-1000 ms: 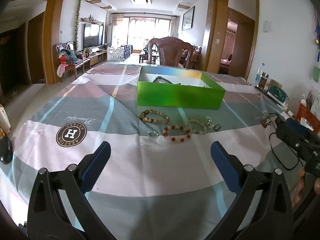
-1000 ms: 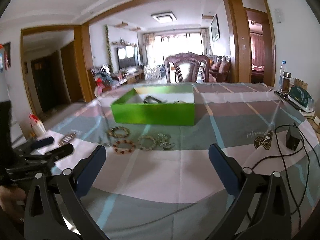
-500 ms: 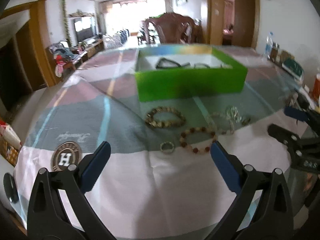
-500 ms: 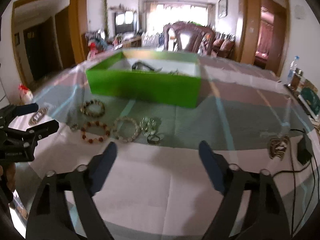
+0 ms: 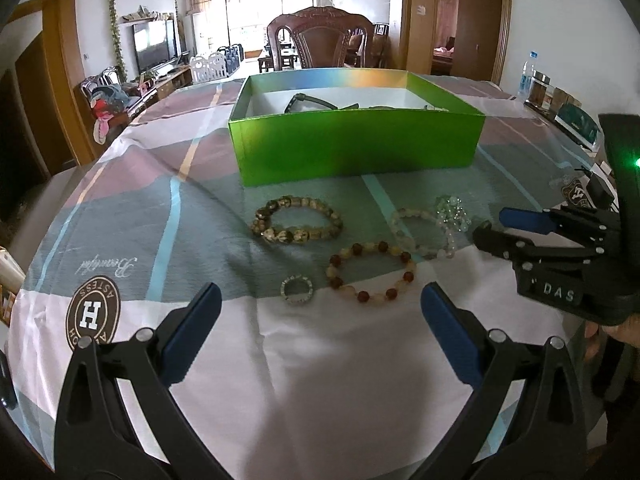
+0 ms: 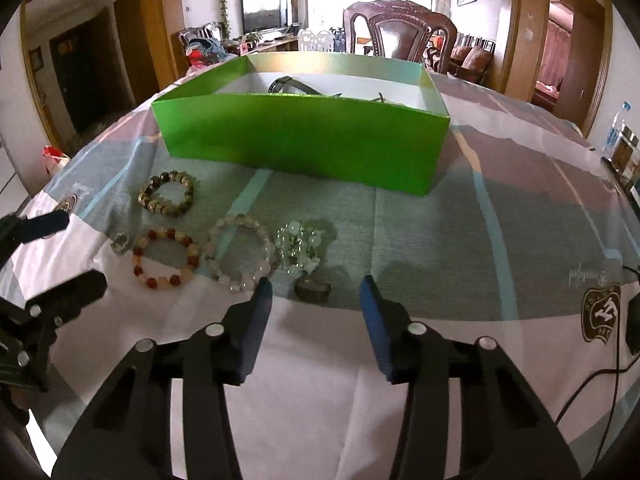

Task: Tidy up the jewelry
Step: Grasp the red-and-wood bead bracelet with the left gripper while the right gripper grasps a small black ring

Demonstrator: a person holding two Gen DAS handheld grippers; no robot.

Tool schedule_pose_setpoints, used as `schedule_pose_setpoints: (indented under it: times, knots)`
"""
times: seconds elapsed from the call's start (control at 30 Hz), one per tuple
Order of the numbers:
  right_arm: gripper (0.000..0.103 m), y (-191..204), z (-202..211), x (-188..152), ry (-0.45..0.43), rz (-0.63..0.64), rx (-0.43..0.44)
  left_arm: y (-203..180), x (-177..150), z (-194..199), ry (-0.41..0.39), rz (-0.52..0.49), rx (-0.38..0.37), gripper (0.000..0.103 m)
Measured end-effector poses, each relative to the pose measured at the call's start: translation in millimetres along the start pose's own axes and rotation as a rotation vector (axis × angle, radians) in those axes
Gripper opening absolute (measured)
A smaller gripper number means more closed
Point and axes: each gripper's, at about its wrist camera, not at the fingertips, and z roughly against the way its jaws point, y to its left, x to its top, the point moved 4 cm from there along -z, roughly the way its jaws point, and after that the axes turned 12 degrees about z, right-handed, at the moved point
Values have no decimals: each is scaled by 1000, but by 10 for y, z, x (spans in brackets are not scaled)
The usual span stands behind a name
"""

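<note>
Several pieces of jewelry lie on the checked cloth before a green box [image 5: 356, 148] [image 6: 304, 144]: a brown bead bracelet [image 5: 296, 224] [image 6: 167, 192], a red-and-amber bracelet [image 5: 370, 272] [image 6: 166, 257], a pale bead bracelet [image 5: 424, 232] [image 6: 240, 256], a clear crystal cluster [image 5: 452, 210] [image 6: 298, 246], a small silver ring [image 5: 297, 290] [image 6: 120, 242] and a dark ring [image 6: 313, 289]. My left gripper [image 5: 320, 312] is open, just short of the silver ring. My right gripper [image 6: 316, 300] has its jaws closing, the dark ring lying just ahead of them, untouched.
The green box holds dark items on its white floor. A brown logo patch [image 5: 93, 312] marks the cloth at left. A black cable and adapter [image 6: 632, 320] lie at the right. A carved wooden chair [image 5: 320, 40] stands behind the table.
Both grippers have come forward and down toward the jewelry. The right gripper's jaws have narrowed a lot. The left gripper stays as wide as before.
</note>
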Motion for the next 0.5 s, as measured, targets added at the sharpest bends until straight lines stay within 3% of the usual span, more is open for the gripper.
schedule_pose_setpoints:
  times: [0.27, 0.5]
  knots:
    - [23, 15, -111, 39, 30, 5, 38, -7, 7, -11, 2, 9, -5, 99]
    - [20, -12, -43, 39, -9, -10, 39, -7, 9, -1, 6, 7, -5, 99]
